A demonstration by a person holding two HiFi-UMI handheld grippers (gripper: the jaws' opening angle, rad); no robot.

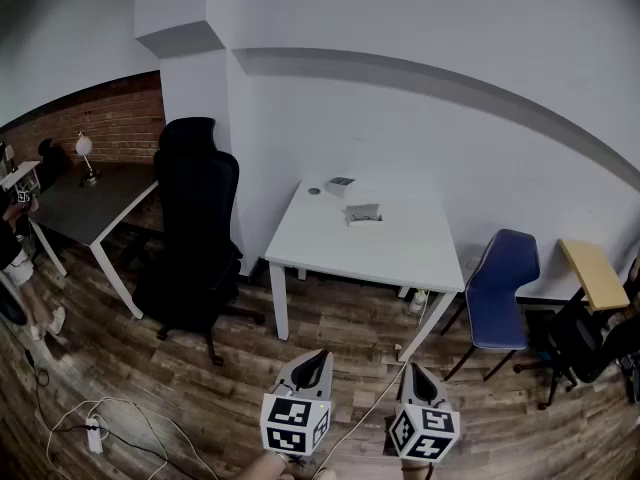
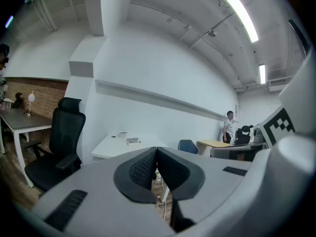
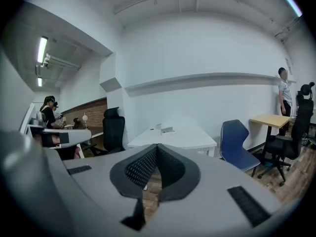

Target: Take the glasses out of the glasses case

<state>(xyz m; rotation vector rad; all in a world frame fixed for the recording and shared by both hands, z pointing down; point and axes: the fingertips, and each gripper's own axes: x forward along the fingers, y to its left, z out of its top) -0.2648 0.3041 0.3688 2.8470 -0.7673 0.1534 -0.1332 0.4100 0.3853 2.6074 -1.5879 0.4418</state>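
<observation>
A white table [image 1: 400,251] stands against the far wall. On its back part lies a small grey glasses case [image 1: 364,213], with a flat dark box [image 1: 341,182] and a small round dark thing [image 1: 314,191] behind it. The case is too far off to tell whether it is open. My left gripper [image 1: 318,356] and right gripper [image 1: 413,370] hang at the bottom of the head view, well short of the table, both shut and holding nothing. In the left gripper view the case [image 2: 133,141] shows beyond the closed jaws; in the right gripper view the case [image 3: 167,130] sits on the table [image 3: 185,136].
A black office chair [image 1: 195,228] stands left of the table, a blue chair [image 1: 503,288] right of it, then a small wooden desk [image 1: 593,273]. A dark desk [image 1: 95,200] with a lamp is far left. Cables [image 1: 100,423] lie on the wooden floor. A person [image 3: 284,90] stands far right.
</observation>
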